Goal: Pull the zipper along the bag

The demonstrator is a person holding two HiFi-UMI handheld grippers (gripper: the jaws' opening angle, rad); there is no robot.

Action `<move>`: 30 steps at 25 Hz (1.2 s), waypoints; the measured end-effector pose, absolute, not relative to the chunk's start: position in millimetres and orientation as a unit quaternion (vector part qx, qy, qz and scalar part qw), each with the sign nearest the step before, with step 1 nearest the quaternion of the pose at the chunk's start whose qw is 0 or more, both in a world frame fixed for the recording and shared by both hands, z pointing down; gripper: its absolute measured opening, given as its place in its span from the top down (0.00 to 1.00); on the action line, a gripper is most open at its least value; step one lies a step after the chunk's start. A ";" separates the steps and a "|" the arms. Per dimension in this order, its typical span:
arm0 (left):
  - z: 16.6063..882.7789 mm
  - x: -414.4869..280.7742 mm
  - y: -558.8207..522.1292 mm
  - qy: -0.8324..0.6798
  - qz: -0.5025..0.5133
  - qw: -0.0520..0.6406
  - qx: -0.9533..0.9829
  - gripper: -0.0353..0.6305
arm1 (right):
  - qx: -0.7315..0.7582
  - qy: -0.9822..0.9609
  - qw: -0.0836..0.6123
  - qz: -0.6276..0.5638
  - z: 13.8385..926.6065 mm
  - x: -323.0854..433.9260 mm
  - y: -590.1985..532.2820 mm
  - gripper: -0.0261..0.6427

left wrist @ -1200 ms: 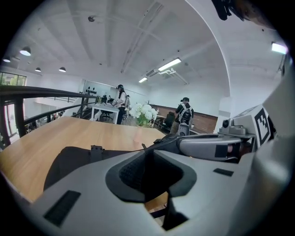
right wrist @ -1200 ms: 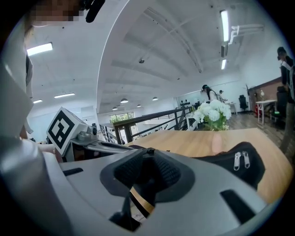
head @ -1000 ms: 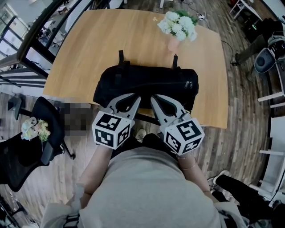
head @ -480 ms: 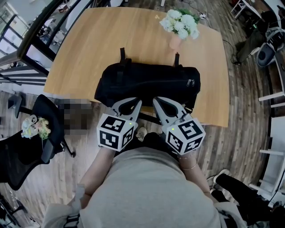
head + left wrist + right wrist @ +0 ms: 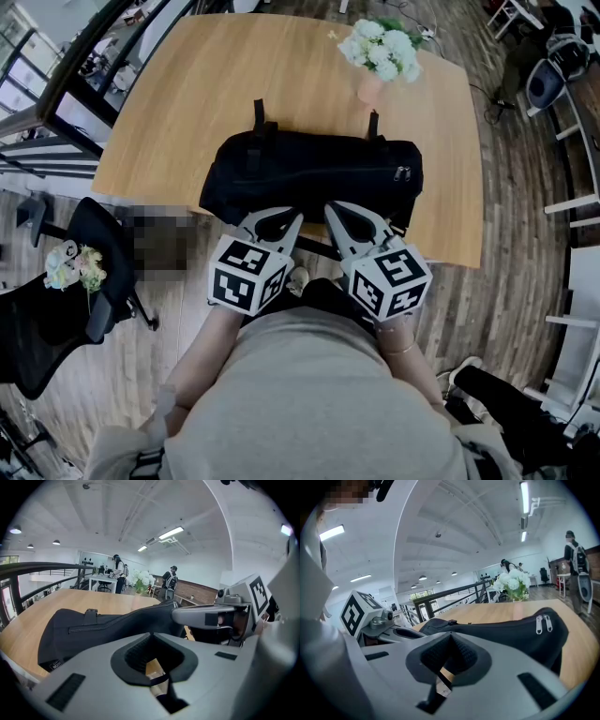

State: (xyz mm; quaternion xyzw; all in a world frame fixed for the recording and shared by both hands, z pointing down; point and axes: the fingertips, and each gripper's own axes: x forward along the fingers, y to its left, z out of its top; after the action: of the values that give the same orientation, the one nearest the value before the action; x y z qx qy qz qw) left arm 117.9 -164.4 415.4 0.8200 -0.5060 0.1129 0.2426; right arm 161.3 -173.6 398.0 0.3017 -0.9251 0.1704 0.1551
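A soft black fabric bag (image 5: 314, 178), long and rounded like a duffel, lies lengthwise on a pale wooden desk (image 5: 187, 94) with rounded corners, close to the edge nearest the person. Two silvery metal zipper pulls (image 5: 403, 174) hang side by side at the bag's right end, and two stubby strap ends stick out along its far side.

The left claw (image 5: 274, 221), smooth grey plastic with ribbed black pads, has just been closing. Its jaws now meet with nothing between them. The right claw (image 5: 349, 217) is likewise closed on nothing. Both tips sit at the bag's near side, well short of the pulls, and whether they touch the fabric cannot be told.

A pink vase of white flowers (image 5: 380, 52) stands beyond the bag.
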 end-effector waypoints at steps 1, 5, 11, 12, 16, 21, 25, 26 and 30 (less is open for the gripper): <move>415.2 118.1 -164.5 -0.505 0.113 0.243 0.820 0.90 | 0.303 -0.924 0.156 0.172 398.1 161.7 -173.9 0.95; 411.6 116.3 -166.6 -0.509 0.109 0.242 0.819 0.90 | 0.308 -0.923 0.153 0.172 395.9 163.7 -175.5 0.95; 408.5 115.0 -170.4 -0.510 0.102 0.241 0.820 0.90 | 0.304 -0.925 0.154 0.169 397.0 163.0 -174.7 0.95; 408.2 115.5 -171.0 -0.509 0.101 0.241 0.820 0.90 | 0.299 -0.927 0.153 0.169 397.1 161.8 -173.7 0.95; 409.5 122.3 -170.7 -0.503 0.101 0.243 0.823 0.90 | 0.286 -0.931 0.157 0.162 398.3 159.3 -171.7 0.95; 410.8 126.6 -169.2 -0.500 0.101 0.245 0.824 0.90 | 0.285 -0.932 0.162 0.158 401.0 160.6 -171.8 0.95; 409.4 123.6 -170.6 -0.511 0.096 0.245 0.819 0.90 | 0.289 -0.929 0.166 0.159 404.0 163.9 -172.2 0.95; 409.3 123.0 -170.7 -0.513 0.095 0.244 0.818 0.90 | 0.290 -0.929 0.166 0.159 404.5 165.2 -171.8 0.95; 408.4 122.0 -170.4 -0.516 0.096 0.243 0.816 0.91 | 0.294 -0.928 0.163 0.160 403.6 169.0 -169.6 0.95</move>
State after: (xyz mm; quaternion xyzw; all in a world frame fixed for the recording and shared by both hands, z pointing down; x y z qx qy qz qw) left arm 122.0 -170.4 408.4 0.8160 -0.5156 0.0956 0.2432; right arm 169.0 -169.6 403.6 0.2942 -0.9281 0.1597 0.1630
